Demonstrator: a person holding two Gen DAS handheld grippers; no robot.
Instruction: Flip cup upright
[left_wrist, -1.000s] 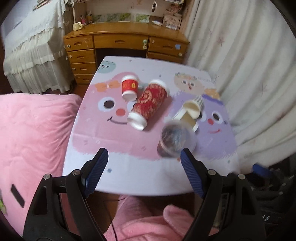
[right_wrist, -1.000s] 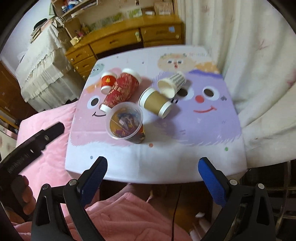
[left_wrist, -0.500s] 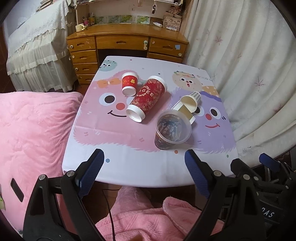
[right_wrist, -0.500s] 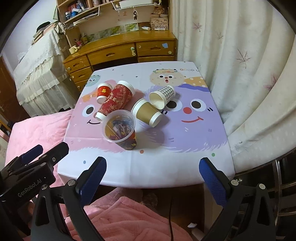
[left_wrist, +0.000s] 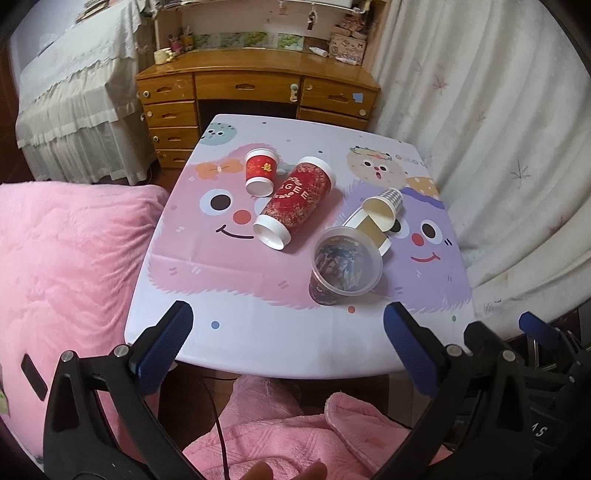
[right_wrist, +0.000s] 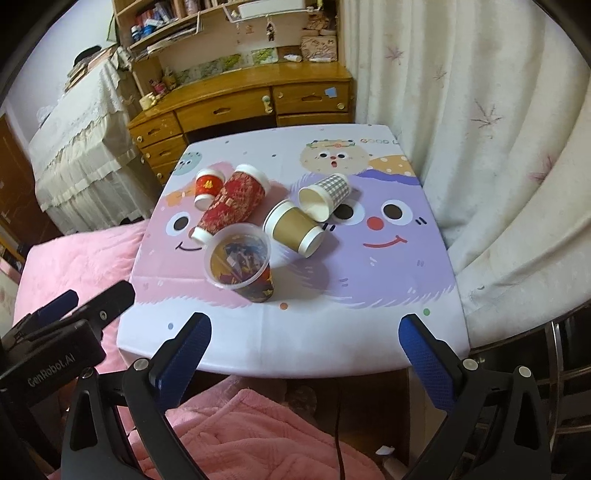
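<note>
Clear plastic, with a dark printed sleeve, the cup (right_wrist: 242, 264) stands upright near the front middle of the surface (right_wrist: 295, 343), its mouth open to the ceiling and its long axis vertical. Four paper cups lie on their sides behind it: a tall red cup (right_wrist: 231, 205) pointing its base toward the front left, a small red cup (right_wrist: 207, 186) beside that, a brown cup (right_wrist: 295, 228) with its base toward the front right, and a checked cup (right_wrist: 325, 195) with its mouth facing front left. The brown one lies just beside the clear cup.

Both tools hang back over a pink blanket (left_wrist: 273, 435), off the front edge. The left claw (left_wrist: 288, 350) is spread wide and holds nothing; the right claw (right_wrist: 304, 350) is likewise apart and empty. Compared with a second ago, both have drawn farther back, and the cups have not shifted.
</note>
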